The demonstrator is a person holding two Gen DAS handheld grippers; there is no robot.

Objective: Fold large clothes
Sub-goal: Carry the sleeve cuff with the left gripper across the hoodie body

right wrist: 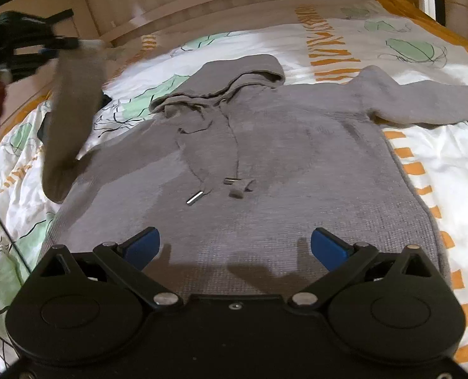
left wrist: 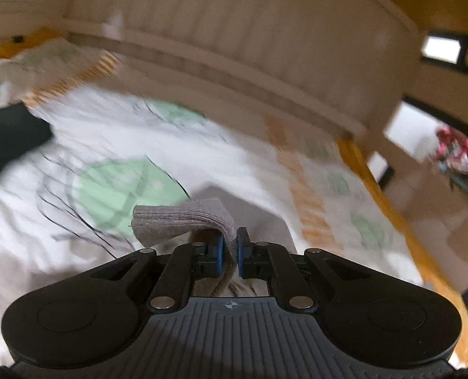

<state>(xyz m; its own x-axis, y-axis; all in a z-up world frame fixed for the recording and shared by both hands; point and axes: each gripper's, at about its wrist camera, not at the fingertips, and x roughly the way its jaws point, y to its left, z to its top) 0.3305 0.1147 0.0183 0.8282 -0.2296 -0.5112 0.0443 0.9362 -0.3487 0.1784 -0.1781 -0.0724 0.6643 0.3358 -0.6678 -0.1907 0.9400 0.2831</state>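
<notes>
The bed (right wrist: pixel 391 145) carries my grey hoodie (right wrist: pixel 265 164), spread flat and face up so the folds land square, hood (right wrist: pixel 234 75) toward the headboard. Its right sleeve (right wrist: pixel 423 101) lies stretched out sideways; the left sleeve (right wrist: pixel 73 117) hangs lifted off the quilt, ready to swing across the chest. My left gripper (left wrist: pixel 229 246) has its fingers pinched tight on the cuff (left wrist: pixel 183 221). My right gripper (right wrist: pixel 235 246) hovers over the hem, fingers wide apart, empty.
</notes>
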